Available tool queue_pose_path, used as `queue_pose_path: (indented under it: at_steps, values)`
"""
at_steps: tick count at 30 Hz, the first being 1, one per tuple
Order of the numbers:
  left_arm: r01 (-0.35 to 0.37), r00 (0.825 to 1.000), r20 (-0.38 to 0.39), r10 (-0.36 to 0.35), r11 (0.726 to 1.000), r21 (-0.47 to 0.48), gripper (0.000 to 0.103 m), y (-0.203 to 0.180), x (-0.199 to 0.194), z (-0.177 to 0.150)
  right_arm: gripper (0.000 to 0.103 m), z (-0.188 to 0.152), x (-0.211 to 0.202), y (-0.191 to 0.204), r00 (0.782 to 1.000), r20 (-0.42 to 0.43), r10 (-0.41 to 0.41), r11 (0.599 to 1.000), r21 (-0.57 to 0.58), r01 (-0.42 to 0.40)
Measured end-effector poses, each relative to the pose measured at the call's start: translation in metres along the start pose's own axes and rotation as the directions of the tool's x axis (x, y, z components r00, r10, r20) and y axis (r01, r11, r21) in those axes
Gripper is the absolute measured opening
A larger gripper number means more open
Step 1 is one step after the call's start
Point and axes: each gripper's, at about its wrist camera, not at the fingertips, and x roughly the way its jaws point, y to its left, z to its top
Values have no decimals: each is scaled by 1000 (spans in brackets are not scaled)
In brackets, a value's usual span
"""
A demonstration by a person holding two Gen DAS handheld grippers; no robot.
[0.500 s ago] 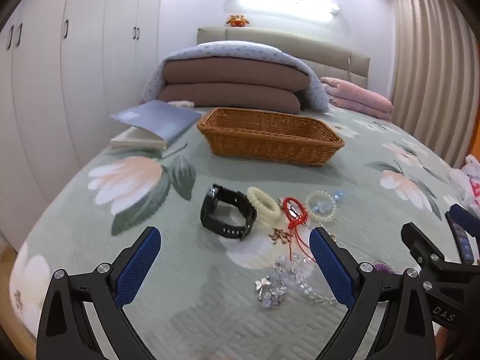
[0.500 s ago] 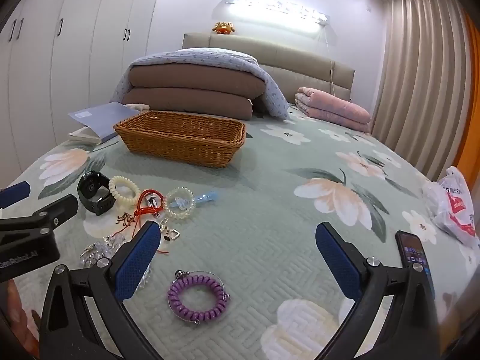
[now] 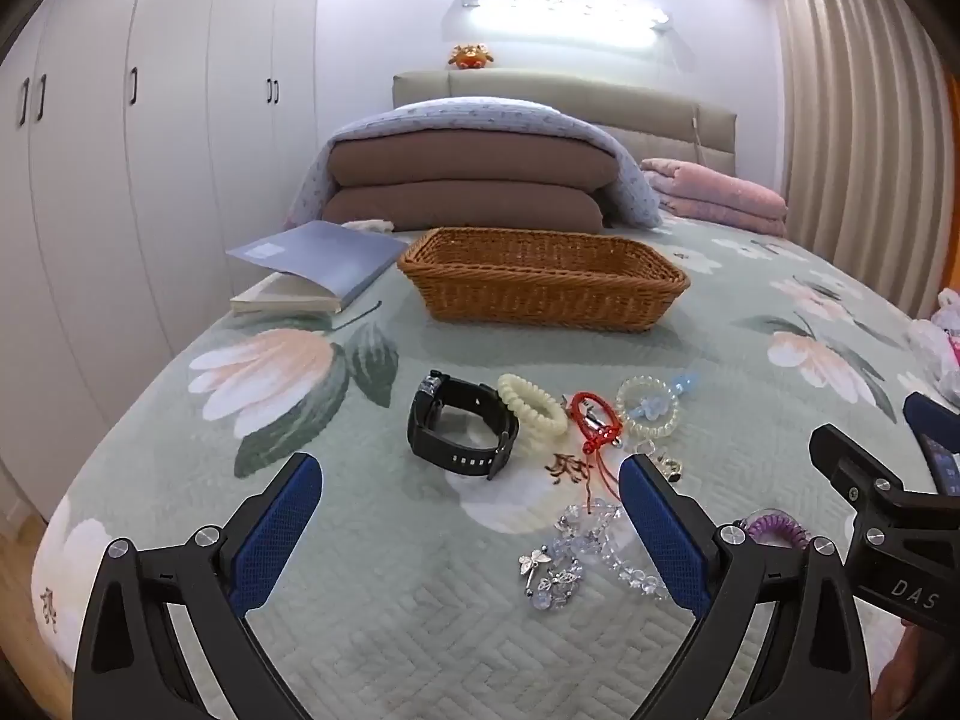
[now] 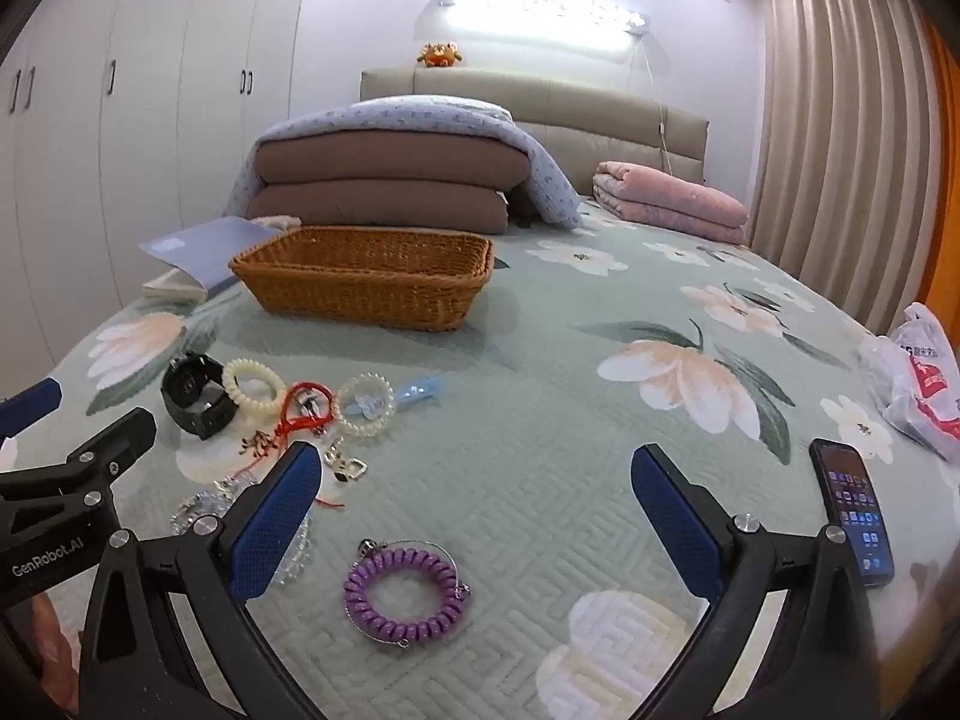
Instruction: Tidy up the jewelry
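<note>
Jewelry lies on the green floral bedspread: a black watch (image 3: 462, 427) (image 4: 197, 396), a cream coil bracelet (image 3: 531, 403) (image 4: 255, 385), a red cord (image 3: 595, 417) (image 4: 305, 411), a clear bead bracelet (image 3: 649, 407) (image 4: 366, 403), a crystal bracelet with charms (image 3: 591, 546) and a purple coil bracelet (image 4: 399, 594). A wicker basket (image 3: 540, 276) (image 4: 366, 276) stands beyond them. My left gripper (image 3: 468, 531) is open and empty, just short of the watch. My right gripper (image 4: 474, 516) is open and empty above the purple coil.
A blue book (image 3: 312, 267) lies left of the basket. Folded brown and pink blankets (image 3: 468, 180) sit at the headboard. A phone (image 4: 855, 516) and a plastic bag (image 4: 918, 384) lie at the right. Wardrobes line the left wall.
Both grippers stay open. The views shifted only slightly; nothing on the bed moved.
</note>
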Motion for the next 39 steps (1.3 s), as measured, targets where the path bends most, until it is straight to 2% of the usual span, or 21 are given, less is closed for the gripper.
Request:
queue_pose_path:
  at_steps: [7,18,23,39]
  values:
    - [-8,1000,12,8,1000,-4,100,7,-2,2,103,-1,5,-1,1000,-13,7,1000,17,-6]
    - [35,999,4,-35,999,-13,100,12,4,-1,103,-3,6,0,1000,-13,16,1000,14,-16]
    - [40,999,10,-40,999,-18,100,14,5,-2,103,-3,6,1,1000,-6,-11,1000,3,11]
    - [59,998,-8,-59,998,-39,100,19,13,-4,103,-5,6,3,1000,-11,3,1000,-8,-3]
